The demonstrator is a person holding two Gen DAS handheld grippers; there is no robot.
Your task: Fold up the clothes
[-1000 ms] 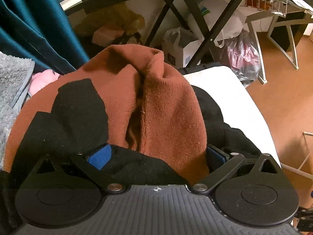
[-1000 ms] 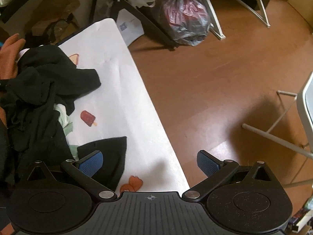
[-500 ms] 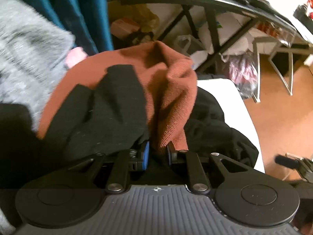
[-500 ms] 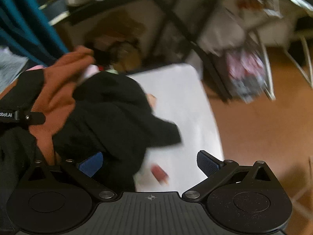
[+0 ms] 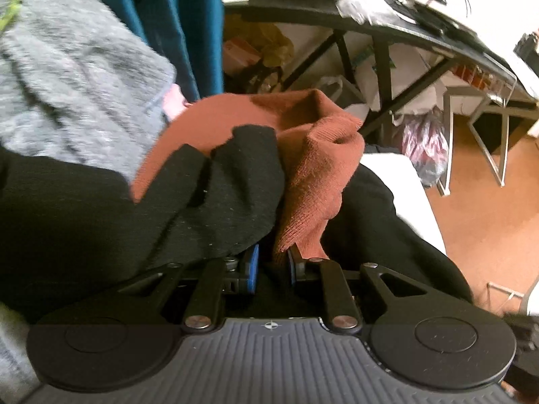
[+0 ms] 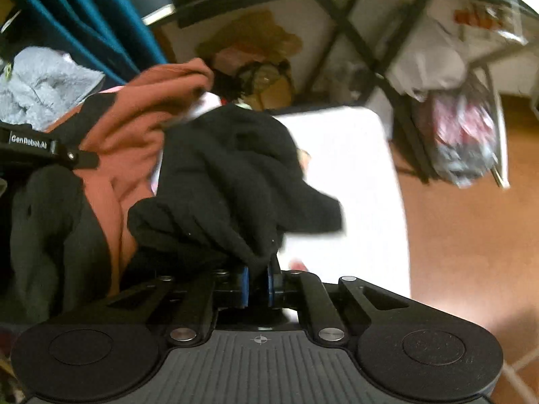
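A rust-brown knit sweater point(image 5: 313, 175) lies heaped with a black garment point(image 5: 215, 195) on a white printed sheet point(image 5: 404, 181). My left gripper point(image 5: 272, 264) is shut on a fold of the brown sweater, with black cloth lying against its left finger. In the right wrist view the black garment point(image 6: 229, 175) bunches up from the sheet point(image 6: 353, 168) into my right gripper point(image 6: 257, 286). Its jaws are closing, and the blue pads pinch a black fold. The brown sweater point(image 6: 134, 124) lies to the left, beside the left tool's housing point(image 6: 33, 144).
A grey fluffy blanket point(image 5: 67, 84) and a teal curtain point(image 5: 175, 27) are at the left. A black-framed desk point(image 5: 387, 33) stands behind, with bags point(image 5: 424, 141) under it. Wooden floor point(image 5: 488, 219) and white metal legs point(image 5: 488, 134) are at the right.
Both grippers went from wide open to closed: the left on the brown sweater, the right on the black garment. Both views swung up and left towards the curtain and blanket.
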